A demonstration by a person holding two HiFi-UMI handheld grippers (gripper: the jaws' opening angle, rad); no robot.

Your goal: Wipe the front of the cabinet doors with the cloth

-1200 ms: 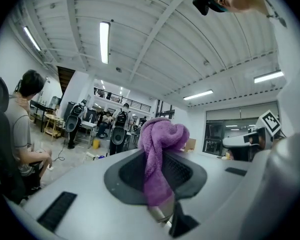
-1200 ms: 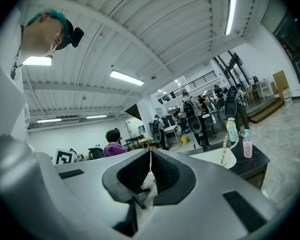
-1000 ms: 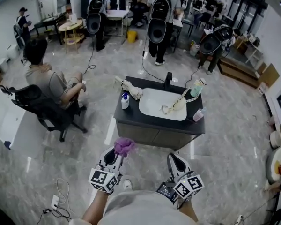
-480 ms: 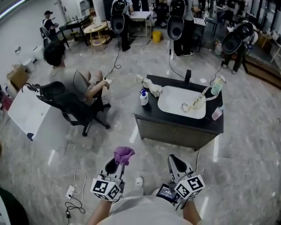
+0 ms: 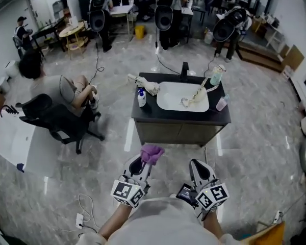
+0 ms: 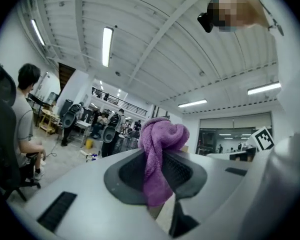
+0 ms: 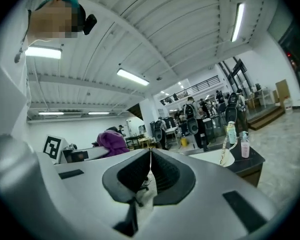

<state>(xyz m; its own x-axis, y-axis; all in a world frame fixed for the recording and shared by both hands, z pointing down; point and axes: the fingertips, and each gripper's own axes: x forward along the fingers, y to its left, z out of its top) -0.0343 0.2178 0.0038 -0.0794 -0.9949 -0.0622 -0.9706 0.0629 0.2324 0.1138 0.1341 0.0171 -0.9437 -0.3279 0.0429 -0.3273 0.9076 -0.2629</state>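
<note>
A dark cabinet with grey doors (image 5: 178, 133) stands ahead of me under a black top with a white sink (image 5: 182, 97). My left gripper (image 5: 142, 163) is held low in front of my body, short of the cabinet, and is shut on a purple cloth (image 5: 152, 152) that bunches above its jaws; the cloth (image 6: 160, 149) fills the middle of the left gripper view. My right gripper (image 5: 200, 172) is beside it, shut with nothing between its jaws. In the right gripper view the purple cloth (image 7: 111, 140) shows at the left and the cabinet (image 7: 247, 169) at the right.
On the counter stand a blue-capped bottle (image 5: 141, 98), a rag (image 5: 145, 83), a tall bottle (image 5: 216, 75), a pink cup (image 5: 221, 103) and a black tap (image 5: 184, 71). A seated person (image 5: 56, 88) in a black chair is at the left. Several people stand at the back.
The view has swung so that the cabinet sits straight ahead and closer to the grippers. Both grippers hold the same pose, the left one still gripping the cloth.
</note>
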